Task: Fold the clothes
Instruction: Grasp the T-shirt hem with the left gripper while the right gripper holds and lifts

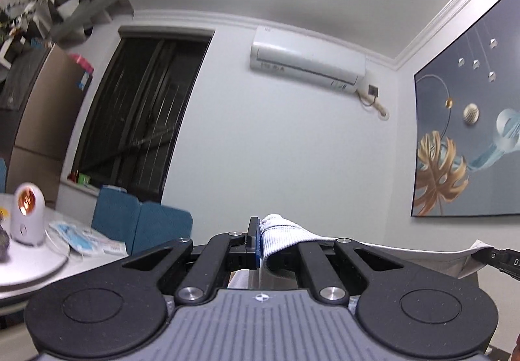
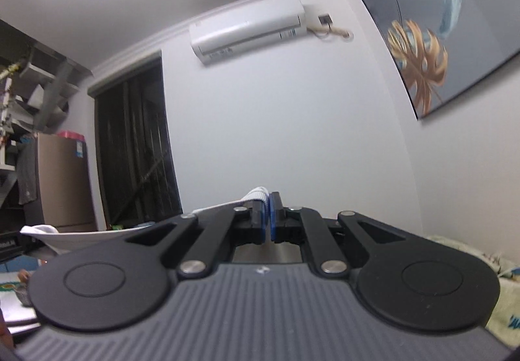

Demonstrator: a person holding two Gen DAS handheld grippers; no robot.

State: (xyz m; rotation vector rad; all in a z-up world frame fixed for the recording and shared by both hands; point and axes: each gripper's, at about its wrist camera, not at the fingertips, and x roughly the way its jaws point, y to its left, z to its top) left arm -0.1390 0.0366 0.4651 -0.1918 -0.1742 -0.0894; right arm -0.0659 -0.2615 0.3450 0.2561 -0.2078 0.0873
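White garment (image 1: pixel 286 235) hung in the air, stretched between both grippers. The left gripper (image 1: pixel 260 239) and the right gripper (image 2: pixel 268 219) each pinched a ribbed edge. Probably it was the lift-and-spread step; next, lowering it flat calls for even tension.

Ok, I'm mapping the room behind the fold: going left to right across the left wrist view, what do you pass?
White lamp → blue chair → dark window → air conditioner → wall painting.
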